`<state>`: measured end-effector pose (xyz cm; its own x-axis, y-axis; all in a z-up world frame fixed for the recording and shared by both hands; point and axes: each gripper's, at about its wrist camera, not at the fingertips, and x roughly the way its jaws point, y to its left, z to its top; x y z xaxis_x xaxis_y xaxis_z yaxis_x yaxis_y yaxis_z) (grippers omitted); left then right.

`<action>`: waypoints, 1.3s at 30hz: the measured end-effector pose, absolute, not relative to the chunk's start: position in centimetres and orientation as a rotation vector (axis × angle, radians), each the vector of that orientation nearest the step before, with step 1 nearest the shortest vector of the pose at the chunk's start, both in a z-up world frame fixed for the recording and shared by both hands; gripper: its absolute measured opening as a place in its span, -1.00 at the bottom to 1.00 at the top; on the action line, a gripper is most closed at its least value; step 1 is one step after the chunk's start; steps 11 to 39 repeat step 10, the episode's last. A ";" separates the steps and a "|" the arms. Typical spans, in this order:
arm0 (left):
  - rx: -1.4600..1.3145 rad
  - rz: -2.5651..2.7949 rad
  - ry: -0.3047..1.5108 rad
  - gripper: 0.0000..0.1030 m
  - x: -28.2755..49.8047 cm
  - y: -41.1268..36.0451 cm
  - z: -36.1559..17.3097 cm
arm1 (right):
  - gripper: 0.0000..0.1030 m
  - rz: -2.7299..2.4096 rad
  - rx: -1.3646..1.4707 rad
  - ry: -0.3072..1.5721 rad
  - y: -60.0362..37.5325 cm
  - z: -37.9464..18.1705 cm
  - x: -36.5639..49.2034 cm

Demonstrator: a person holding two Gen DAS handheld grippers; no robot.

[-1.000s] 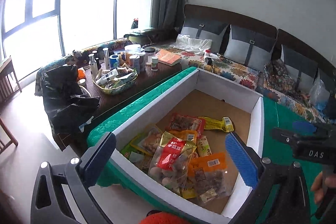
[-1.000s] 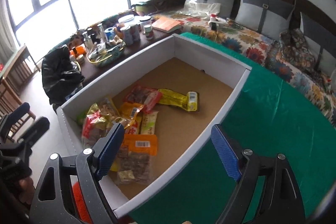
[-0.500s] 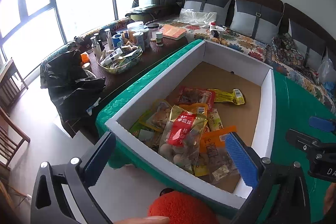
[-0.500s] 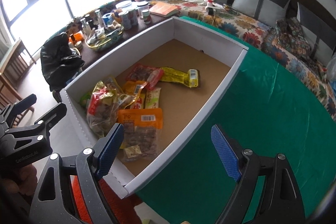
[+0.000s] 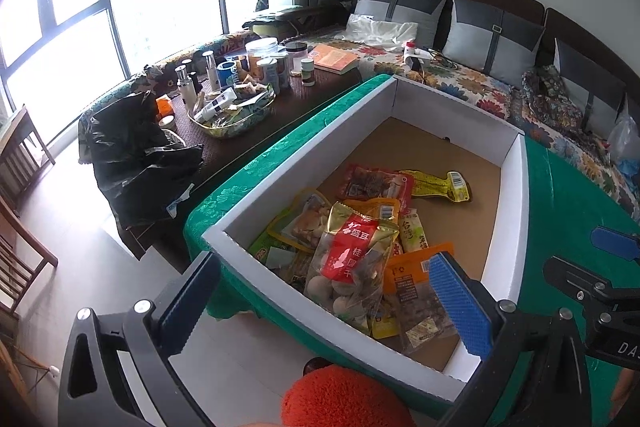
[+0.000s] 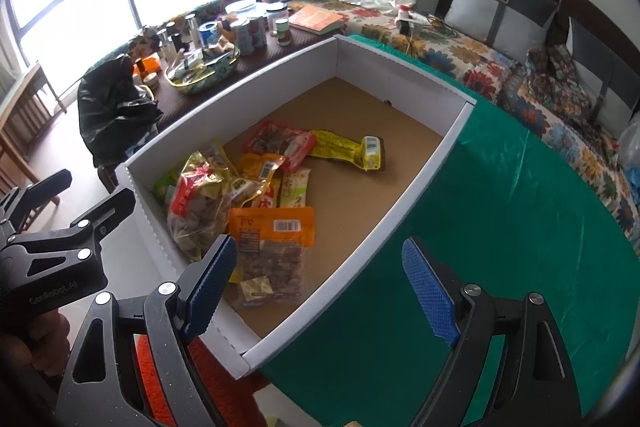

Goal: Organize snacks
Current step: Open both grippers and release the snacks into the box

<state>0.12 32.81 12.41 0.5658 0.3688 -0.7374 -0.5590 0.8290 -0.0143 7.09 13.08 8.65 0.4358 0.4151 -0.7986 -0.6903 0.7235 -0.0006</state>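
A white cardboard box (image 5: 280, 183) (image 6: 420, 179) with a brown floor stands on the green tablecloth (image 6: 500, 227). Several snack packets lie in its near end: a clear bag with a red label (image 5: 352, 267) (image 6: 200, 203), an orange packet (image 5: 416, 283) (image 6: 272, 231), a red packet (image 5: 376, 183) (image 6: 280, 143) and a yellow packet (image 5: 440, 185) (image 6: 348, 149). My left gripper (image 5: 324, 303) is open and empty above the box's near corner. My right gripper (image 6: 324, 291) is open and empty over the box's near right wall.
A dark side table (image 5: 280, 103) left of the box carries jars, bottles, a book and a glass dish (image 5: 232, 115). A black bag (image 5: 136, 147) hangs at its end. A floral sofa (image 5: 460, 79) runs behind. An orange fuzzy thing (image 5: 344, 399) is below.
Both grippers have pulled back and up from the box, so more of the near wall and floor shows. Both stay open and empty. The packets have not moved.
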 end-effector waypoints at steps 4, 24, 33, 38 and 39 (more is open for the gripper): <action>-0.250 0.559 0.802 0.99 0.2 33.0 12.3 | 0.70 0.706 -0.354 0.882 13.2 8.6 7.1; -0.241 0.557 0.791 0.99 0.3 32.8 12.1 | 0.70 0.715 -0.351 0.888 13.5 8.4 7.1; -0.241 0.557 0.791 0.99 0.3 32.8 12.1 | 0.70 0.715 -0.351 0.888 13.5 8.4 7.1; -0.241 0.557 0.791 0.99 0.3 32.8 12.1 | 0.70 0.715 -0.351 0.888 13.5 8.4 7.1; -0.241 0.557 0.791 0.99 0.3 32.8 12.1 | 0.70 0.715 -0.351 0.888 13.5 8.4 7.1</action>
